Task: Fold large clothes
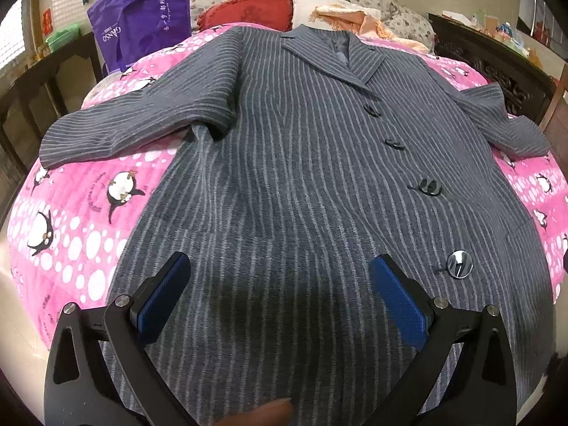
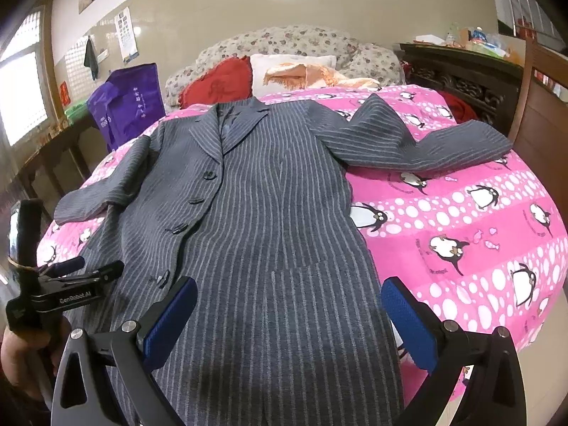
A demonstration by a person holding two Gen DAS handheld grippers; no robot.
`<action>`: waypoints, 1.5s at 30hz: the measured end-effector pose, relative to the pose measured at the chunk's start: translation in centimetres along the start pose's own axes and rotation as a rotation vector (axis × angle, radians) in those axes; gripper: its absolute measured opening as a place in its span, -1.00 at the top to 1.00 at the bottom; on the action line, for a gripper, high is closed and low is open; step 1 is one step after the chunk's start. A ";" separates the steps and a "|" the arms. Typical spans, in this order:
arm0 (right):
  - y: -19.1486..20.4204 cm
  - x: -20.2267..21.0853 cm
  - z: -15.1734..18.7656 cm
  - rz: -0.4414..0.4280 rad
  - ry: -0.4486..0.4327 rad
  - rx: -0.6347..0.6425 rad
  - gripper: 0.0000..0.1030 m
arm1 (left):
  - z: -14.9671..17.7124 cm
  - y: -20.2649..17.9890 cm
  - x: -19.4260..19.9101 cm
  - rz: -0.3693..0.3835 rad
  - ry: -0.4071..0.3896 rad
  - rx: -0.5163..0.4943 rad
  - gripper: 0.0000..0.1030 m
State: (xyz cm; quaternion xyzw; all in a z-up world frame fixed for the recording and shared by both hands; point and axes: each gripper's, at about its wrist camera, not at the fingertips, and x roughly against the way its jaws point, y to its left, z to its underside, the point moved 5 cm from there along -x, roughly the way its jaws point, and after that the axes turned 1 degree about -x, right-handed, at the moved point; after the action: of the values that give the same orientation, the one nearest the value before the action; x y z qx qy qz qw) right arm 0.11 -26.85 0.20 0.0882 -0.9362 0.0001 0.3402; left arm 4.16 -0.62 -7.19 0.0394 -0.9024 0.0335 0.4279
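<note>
Both grippers, left gripper [image 1: 280, 277] and right gripper [image 2: 289, 300], gape wide, empty, over the coat [image 1: 301, 149] hem. Coat's long axis runs away toward frame top; right sits nearer the bed [image 2: 461, 220] edge.

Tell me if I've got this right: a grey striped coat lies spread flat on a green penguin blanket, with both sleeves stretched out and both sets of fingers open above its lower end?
Almost. The blanket is pink, not green, as both wrist views show. The rest holds: the grey striped coat lies flat with sleeves out, and the left gripper and right gripper have their fingers open over its lower end.
</note>
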 end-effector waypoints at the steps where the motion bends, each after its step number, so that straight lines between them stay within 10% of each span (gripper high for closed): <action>1: -0.1 0.1 0.0 0.001 -0.004 -0.002 -0.99 | 0.0 -0.1 0.0 -0.001 0.001 -0.002 -0.99; 19: 1.6 1.6 -0.3 -0.048 -0.101 0.062 -0.99 | 0.2 -0.5 0.0 -0.007 -0.002 -0.008 -0.99; 45: -0.8 -0.7 -1.1 0.124 -0.005 -0.003 -0.99 | 0.3 -0.2 -0.3 0.002 -0.002 0.014 -0.99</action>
State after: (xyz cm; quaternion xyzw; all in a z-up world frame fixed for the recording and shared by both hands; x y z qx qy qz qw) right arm 1.47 -27.47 0.61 0.0298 -0.9407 0.0196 0.3375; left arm 4.14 -0.81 -7.58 0.0415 -0.9026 0.0405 0.4266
